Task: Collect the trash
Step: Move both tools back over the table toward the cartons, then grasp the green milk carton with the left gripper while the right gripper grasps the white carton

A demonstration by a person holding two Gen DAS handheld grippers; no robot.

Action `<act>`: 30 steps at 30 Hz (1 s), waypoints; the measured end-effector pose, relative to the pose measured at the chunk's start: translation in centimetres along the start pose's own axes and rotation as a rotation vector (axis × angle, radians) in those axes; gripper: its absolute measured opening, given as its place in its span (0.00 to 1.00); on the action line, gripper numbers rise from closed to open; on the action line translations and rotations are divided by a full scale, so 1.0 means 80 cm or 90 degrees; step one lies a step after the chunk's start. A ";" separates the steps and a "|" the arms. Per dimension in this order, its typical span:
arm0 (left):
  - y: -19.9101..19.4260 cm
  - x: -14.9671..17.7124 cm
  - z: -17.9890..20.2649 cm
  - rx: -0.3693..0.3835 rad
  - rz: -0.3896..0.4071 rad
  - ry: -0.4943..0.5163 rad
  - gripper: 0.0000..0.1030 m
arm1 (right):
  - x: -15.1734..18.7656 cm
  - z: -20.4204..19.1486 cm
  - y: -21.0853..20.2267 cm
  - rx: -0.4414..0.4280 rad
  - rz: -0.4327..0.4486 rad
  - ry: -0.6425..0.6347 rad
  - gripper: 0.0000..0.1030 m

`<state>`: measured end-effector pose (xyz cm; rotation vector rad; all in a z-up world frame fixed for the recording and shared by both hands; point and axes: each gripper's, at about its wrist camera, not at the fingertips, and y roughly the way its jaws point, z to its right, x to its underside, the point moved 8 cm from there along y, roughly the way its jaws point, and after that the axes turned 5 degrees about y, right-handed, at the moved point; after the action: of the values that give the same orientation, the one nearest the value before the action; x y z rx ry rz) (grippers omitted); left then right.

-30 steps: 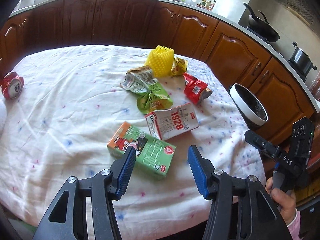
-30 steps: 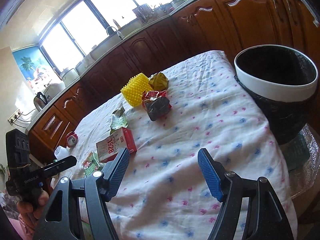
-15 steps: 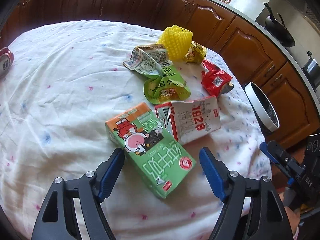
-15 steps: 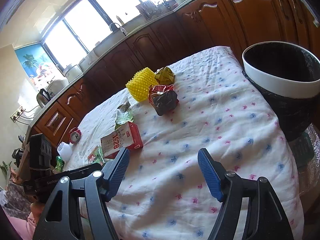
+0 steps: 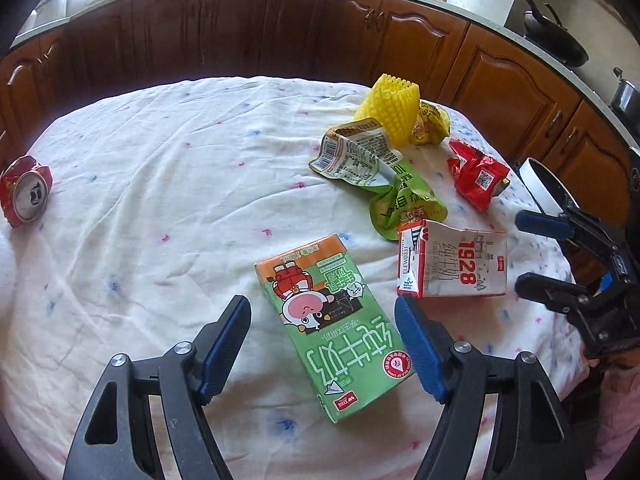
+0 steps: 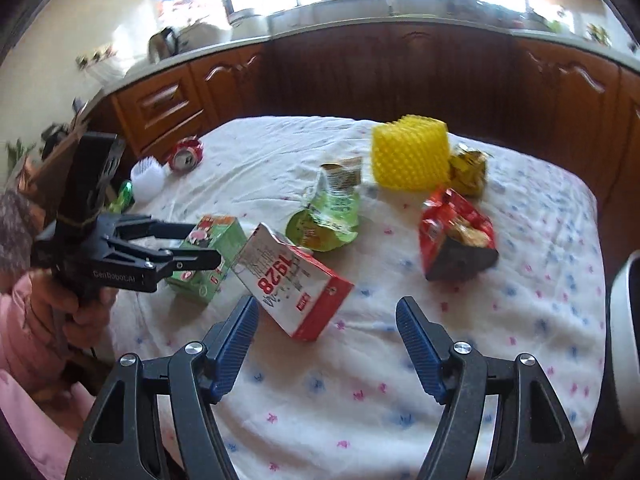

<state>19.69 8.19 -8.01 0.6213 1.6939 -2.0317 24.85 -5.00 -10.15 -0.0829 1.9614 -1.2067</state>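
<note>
Between my left gripper's (image 5: 322, 346) spread, closing jaws, I am bracketing the green milk carton (image 5: 332, 326): light, crushable; gripping its long sides.

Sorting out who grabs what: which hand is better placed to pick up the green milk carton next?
Left, probably. The left gripper already straddles the green milk carton, jaws closing, pads not yet pressing. The right gripper hangs open nearer the red-and-white carton.

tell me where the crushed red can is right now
The crushed red can lies on its side at the tablecloth's far left edge in the left wrist view, well apart from the other trash.
</note>
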 end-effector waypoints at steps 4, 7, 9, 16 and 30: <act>-0.005 -0.001 -0.005 0.011 0.002 -0.002 0.71 | -0.009 -0.025 0.025 -0.022 -0.029 -0.096 0.71; -0.005 0.001 -0.004 0.011 0.000 -0.003 0.71 | -0.006 -0.033 0.045 -0.016 -0.058 -0.147 0.71; -0.002 0.003 -0.004 0.009 0.000 -0.005 0.71 | -0.004 -0.034 0.056 -0.007 -0.071 -0.159 0.69; 0.020 0.008 0.016 0.002 -0.015 0.014 0.62 | 0.002 -0.010 0.037 0.025 -0.047 -0.064 0.48; 0.052 0.003 0.081 0.040 -0.012 0.083 0.45 | 0.066 0.081 -0.033 0.040 -0.026 0.281 0.49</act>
<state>21.46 1.12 -10.47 0.7768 1.7187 -2.1051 24.71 -13.40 -12.63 0.1938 2.3032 -1.4022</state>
